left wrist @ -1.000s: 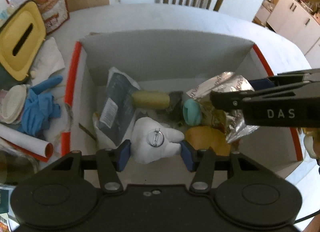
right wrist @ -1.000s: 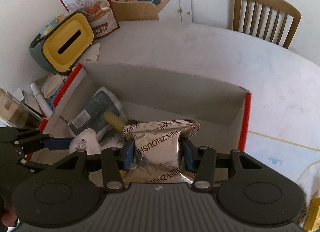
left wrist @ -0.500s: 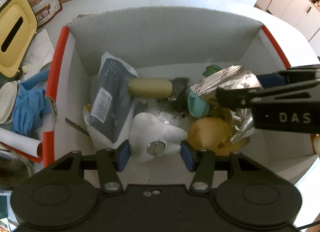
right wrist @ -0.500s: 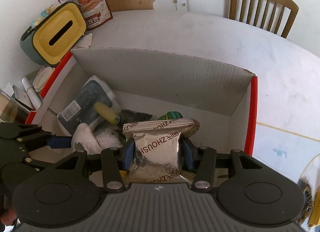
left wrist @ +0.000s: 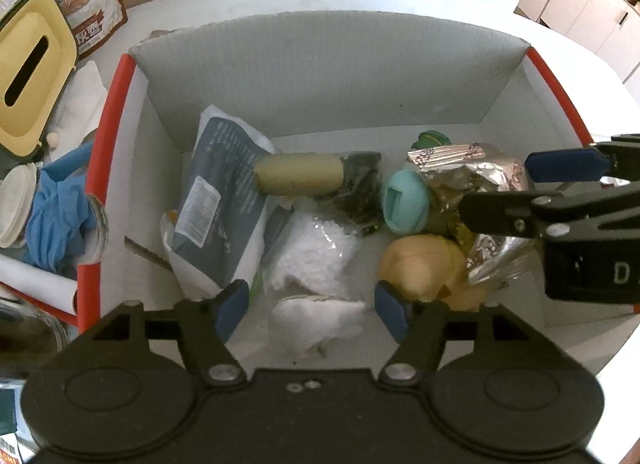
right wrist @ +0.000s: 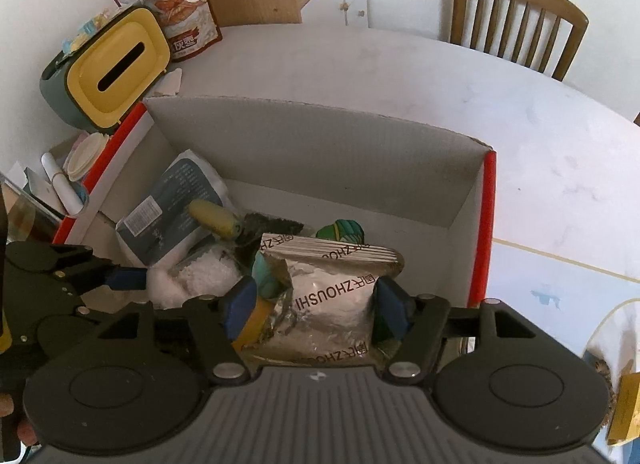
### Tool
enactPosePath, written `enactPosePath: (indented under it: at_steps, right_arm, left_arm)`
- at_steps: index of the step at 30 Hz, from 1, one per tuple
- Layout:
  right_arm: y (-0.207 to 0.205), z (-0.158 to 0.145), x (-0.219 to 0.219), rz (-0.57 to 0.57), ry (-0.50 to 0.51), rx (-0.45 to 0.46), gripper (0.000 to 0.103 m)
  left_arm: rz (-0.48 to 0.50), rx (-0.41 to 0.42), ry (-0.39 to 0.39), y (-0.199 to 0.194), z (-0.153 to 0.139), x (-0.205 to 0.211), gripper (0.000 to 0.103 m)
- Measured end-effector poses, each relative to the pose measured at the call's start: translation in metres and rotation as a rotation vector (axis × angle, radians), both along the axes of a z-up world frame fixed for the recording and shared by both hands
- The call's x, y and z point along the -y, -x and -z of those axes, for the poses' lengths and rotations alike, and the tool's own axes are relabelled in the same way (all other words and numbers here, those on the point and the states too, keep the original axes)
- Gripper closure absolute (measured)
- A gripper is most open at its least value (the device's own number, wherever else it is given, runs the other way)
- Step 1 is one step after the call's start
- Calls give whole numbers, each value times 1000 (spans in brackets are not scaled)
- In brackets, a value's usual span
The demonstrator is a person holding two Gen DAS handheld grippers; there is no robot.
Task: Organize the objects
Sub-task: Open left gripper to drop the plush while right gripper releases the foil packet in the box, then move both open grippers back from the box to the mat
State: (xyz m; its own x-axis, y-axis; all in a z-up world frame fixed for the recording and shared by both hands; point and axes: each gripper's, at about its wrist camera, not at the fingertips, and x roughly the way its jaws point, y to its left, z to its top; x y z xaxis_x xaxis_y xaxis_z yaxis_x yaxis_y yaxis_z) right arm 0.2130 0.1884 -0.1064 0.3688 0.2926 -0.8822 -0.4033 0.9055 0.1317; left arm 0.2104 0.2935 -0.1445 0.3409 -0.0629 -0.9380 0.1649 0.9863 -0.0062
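Observation:
A red-edged cardboard box [left wrist: 320,64] holds several items. My left gripper [left wrist: 312,310] is open inside the box, with a white tooth-shaped plush [left wrist: 316,320] lying loose between and below its fingers. My right gripper [right wrist: 316,308] is open around a silver snack pouch [right wrist: 332,300], which rests in the box on other items; it also shows in the left wrist view [left wrist: 472,176]. Also in the box are a grey packet [left wrist: 220,204], a yellow cylinder [left wrist: 300,180], a teal round object [left wrist: 404,206], a yellow plush [left wrist: 420,268] and a clear bag of white granules [left wrist: 312,252].
Left of the box lie a yellow tissue box [right wrist: 116,72], blue gloves [left wrist: 56,216], a paper roll [left wrist: 36,284] and a food bag [right wrist: 164,4]. A wooden chair [right wrist: 516,20] stands behind the white table [right wrist: 400,76].
Both grippers have lowered into the box and opened. The left has let go of the white plush, the right has let go of the silver pouch.

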Motion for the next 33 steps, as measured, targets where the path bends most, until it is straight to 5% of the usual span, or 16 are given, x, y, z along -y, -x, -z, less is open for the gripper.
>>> enactPosePath:
  at_steps: [14, 33]
  right_arm:
    - [20, -23, 17, 7, -21, 36, 24]
    - [72, -83, 60, 23, -168, 137, 19]
  left_arm:
    - [-6, 83, 17, 18, -28, 6, 13]
    - [4, 281, 50, 67, -92, 18, 10]
